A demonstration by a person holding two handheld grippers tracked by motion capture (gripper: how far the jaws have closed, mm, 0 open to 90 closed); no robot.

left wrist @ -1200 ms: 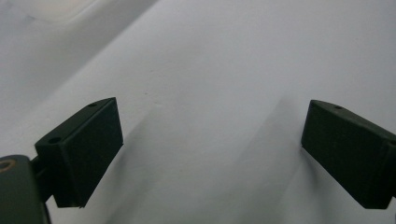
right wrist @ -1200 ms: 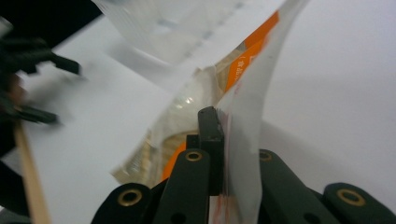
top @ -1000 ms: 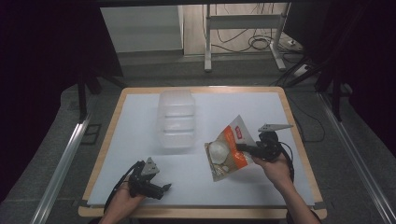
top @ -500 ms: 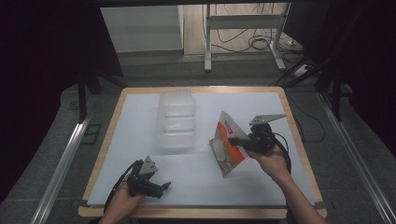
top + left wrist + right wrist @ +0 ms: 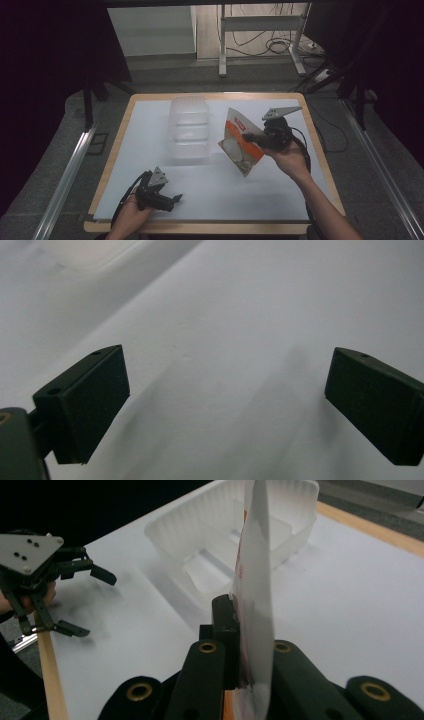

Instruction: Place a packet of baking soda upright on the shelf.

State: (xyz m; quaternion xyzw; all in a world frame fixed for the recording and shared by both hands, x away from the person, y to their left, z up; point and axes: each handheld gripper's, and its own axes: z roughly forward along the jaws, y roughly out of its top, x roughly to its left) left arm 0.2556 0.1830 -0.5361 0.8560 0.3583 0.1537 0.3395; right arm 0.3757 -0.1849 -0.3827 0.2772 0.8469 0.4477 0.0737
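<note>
An orange and white food packet point(image 5: 240, 142) hangs above the table, tilted, with my right gripper point(image 5: 252, 136) shut on its right edge. In the right gripper view the packet point(image 5: 256, 585) stands edge-on, pinched between the jaws, in front of a clear plastic tray point(image 5: 225, 540). That tray point(image 5: 189, 131) lies empty on the white table cover, left of the packet. My left gripper point(image 5: 172, 200) rests low near the front left edge, open and holding nothing. Its two black fingertips point(image 5: 82, 402) stand wide apart over bare white surface. It also appears as the left gripper point(image 5: 92, 600) in the right gripper view.
The white cover point(image 5: 220, 192) lies on a wooden table point(image 5: 310, 130) whose edges show all round. A metal rail point(image 5: 65, 175) runs along the floor at the left. A stand's legs and cables point(image 5: 272, 47) sit behind the table.
My right gripper has lifted the packet off the table and swung it upright and leftward, toward the tray. The left gripper has stayed put.
</note>
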